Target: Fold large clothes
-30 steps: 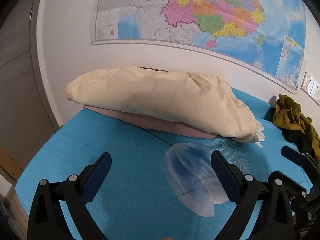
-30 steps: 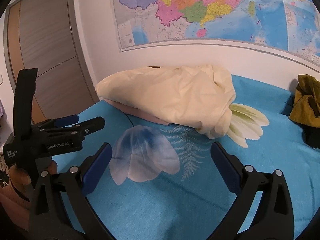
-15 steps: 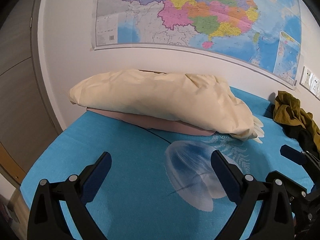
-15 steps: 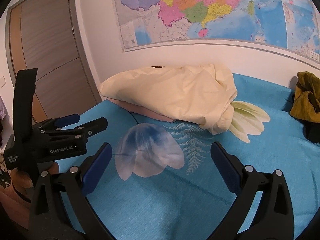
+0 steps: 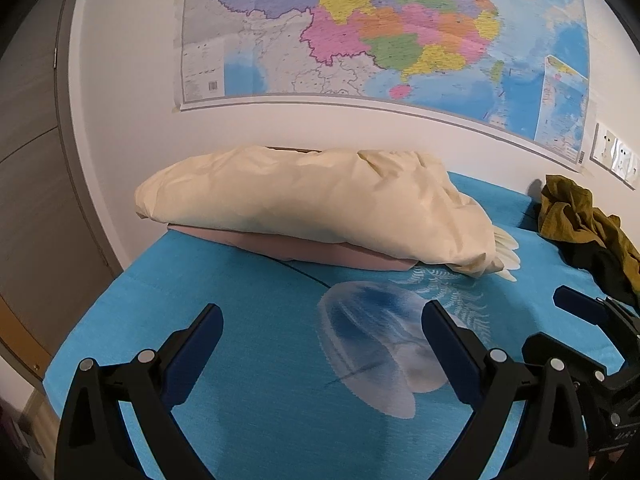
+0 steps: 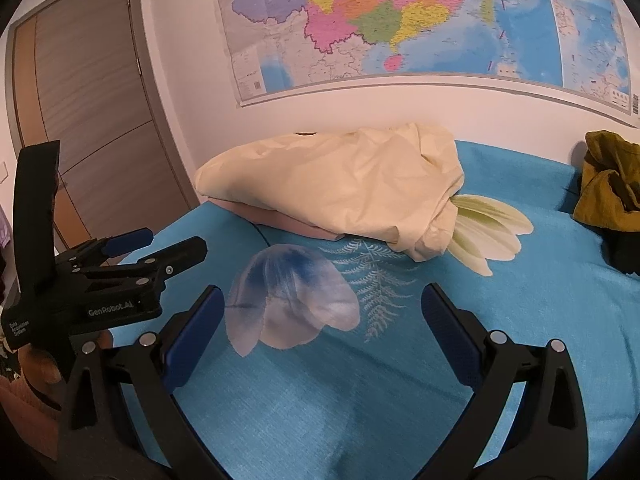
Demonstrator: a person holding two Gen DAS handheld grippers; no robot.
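Observation:
A crumpled olive-green garment lies at the far right of the bed, against the wall; it also shows in the right wrist view, with a dark piece below it. My left gripper is open and empty above the blue bedspread. My right gripper is open and empty too, over the bedspread's flower print. Both grippers are well short of the garment. The left gripper's body shows at the left of the right wrist view.
A cream pillow lies on a pink one by the wall. A large map hangs above. A wooden door stands at the left. The bed's left edge drops off nearby.
Both grippers have drawn back and risen a little, so the pillows and bed look slightly farther away. Both stay open.

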